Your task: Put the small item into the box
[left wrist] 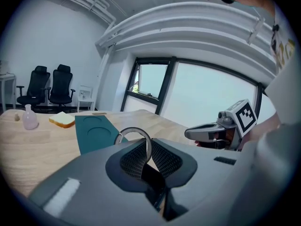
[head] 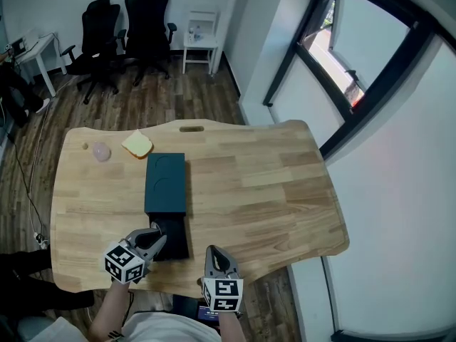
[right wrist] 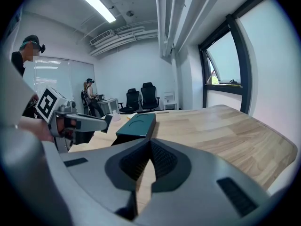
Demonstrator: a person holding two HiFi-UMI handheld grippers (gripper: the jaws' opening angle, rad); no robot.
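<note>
A thin silver ring [left wrist: 128, 132] stands upright between the pads of my left gripper [left wrist: 146, 149], which is shut on it. In the head view the left gripper [head: 158, 234] hovers over the open black box [head: 174, 242] near the table's front edge. The box's dark teal lid [head: 165, 182] lies just behind it, with two round hollows in its top. My right gripper [head: 216, 256] rests to the right of the box, shut with nothing between its pads [right wrist: 141, 161]. The teal lid [right wrist: 138, 124] and the left gripper [right wrist: 80, 121] also show in the right gripper view.
A slice of bread [head: 137, 144] and a small pink bottle [head: 102, 151] sit at the far left of the wooden table [head: 271, 191]. Black office chairs [head: 121, 27] and a white side table [head: 201, 40] stand on the floor beyond. A window wall runs along the right.
</note>
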